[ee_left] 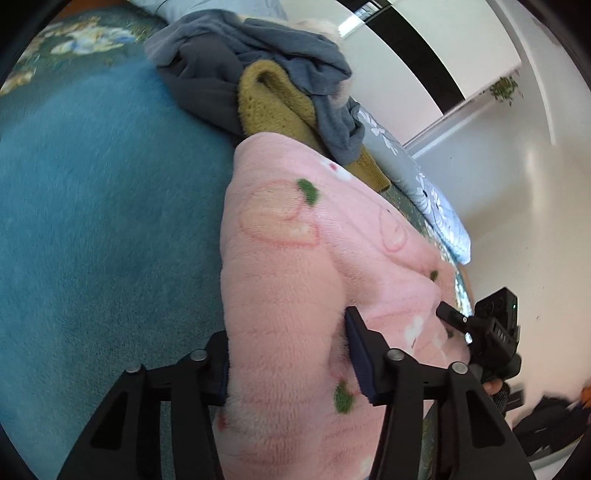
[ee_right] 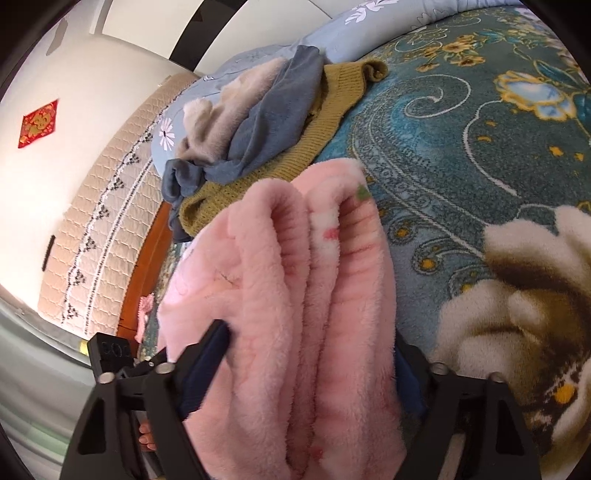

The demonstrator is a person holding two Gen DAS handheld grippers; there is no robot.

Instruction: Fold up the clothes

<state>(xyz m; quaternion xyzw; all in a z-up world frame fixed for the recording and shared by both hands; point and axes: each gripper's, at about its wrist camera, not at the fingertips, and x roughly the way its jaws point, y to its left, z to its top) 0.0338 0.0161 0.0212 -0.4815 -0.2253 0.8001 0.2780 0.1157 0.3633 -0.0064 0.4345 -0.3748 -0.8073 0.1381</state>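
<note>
Pink fleece garment (ee_left: 295, 280) lies bunched on the blue bed cover (ee_left: 96, 229), and both my grippers hold it. My left gripper (ee_left: 291, 365) clamps one thick fold between its pads, and my right gripper (ee_right: 314, 369) holds several folded layers with the jaws quite wide. Behind it a pile of grey and mustard clothes (ee_right: 266, 147) rests near the pillow (ee_right: 332, 33).

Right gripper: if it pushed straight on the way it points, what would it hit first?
The right gripper already has the bunched pink fleece garment between its fingers. Past that, probably the mustard knit and grey-blue garment pile, though depth is unclear.
</note>
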